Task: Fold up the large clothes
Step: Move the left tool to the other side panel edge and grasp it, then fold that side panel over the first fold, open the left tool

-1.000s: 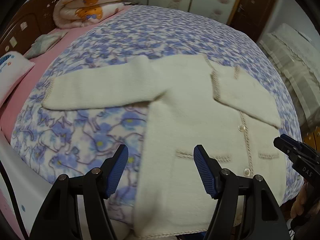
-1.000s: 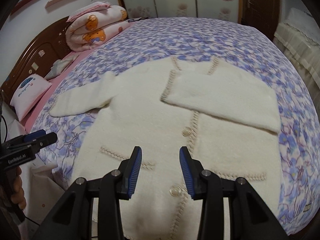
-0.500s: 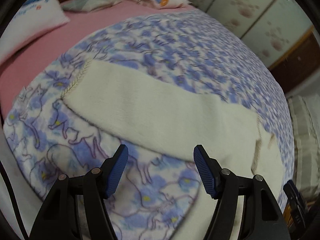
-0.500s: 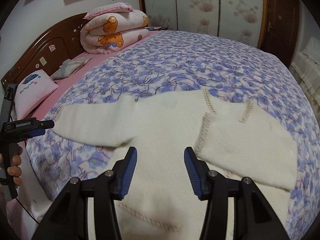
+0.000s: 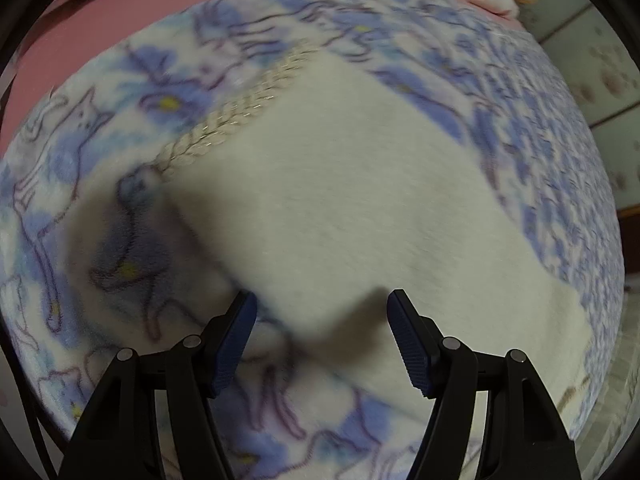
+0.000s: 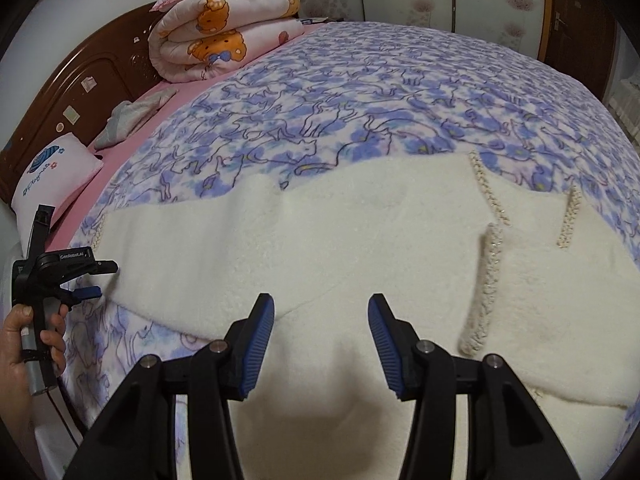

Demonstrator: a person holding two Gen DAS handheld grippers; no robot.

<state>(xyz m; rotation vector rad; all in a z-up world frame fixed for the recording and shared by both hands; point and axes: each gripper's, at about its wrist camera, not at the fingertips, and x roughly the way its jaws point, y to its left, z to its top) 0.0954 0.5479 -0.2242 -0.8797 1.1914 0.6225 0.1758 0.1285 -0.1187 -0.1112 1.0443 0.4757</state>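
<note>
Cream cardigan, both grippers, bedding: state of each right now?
Cream cardigan: flat on blanket, one sleeve folded across front, other spread out.
Left gripper: open, over spread sleeve's edge.
Right gripper: open, nothing gripped.
Quilt: folded by headboard.
Blanket: spread.

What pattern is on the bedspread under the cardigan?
The bedspread has blue flowers and outlined cats on white, clearest in the right wrist view.

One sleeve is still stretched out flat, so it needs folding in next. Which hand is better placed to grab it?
Left. The left gripper hangs open right over that sleeve, near its braided cuff. The right gripper is open over the cardigan's body, away from the cuff.
</note>
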